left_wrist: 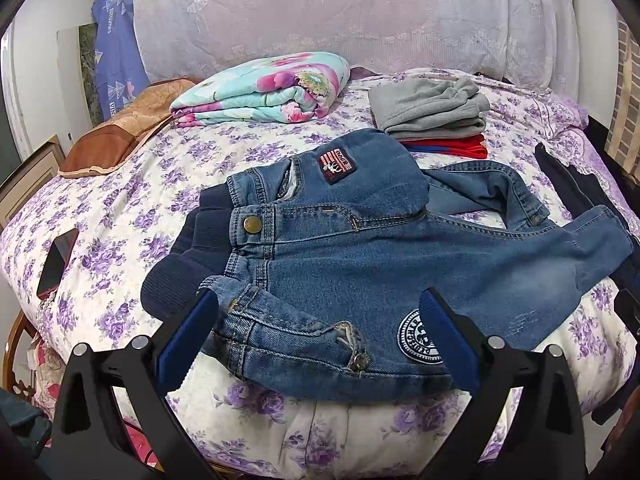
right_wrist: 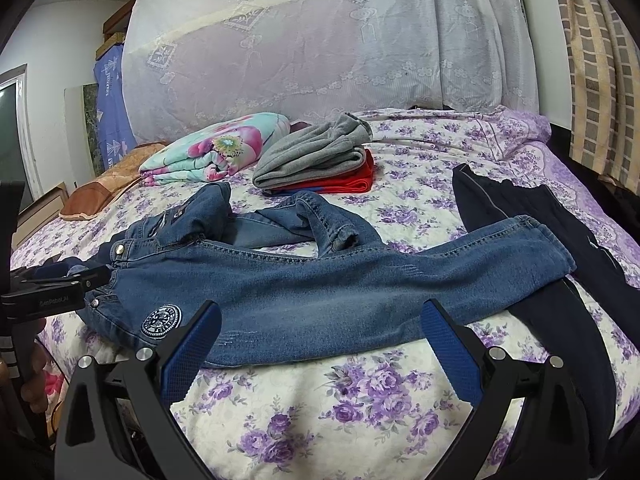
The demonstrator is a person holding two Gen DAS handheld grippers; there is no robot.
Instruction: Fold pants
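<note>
You get even, fairly bright indoor light in both wrist views, soft and slightly cool, with no glare or blown-out patches. Around the jeans (left_wrist: 380,264) the shadows are faint: a thin dark line beneath their near edge on the floral bedspread (left_wrist: 132,200), and soft shading in the folds between the two legs. Detail on the jeans (right_wrist: 320,292) is sharp in the right view too, stitching and patches clearly legible. Farther behind the jeans, the lace cover (right_wrist: 320,40) looks softer and a little hazy. Fisheye distortion bows the bed outward from the jeans, and black vignetting cuts every corner of both views.
</note>
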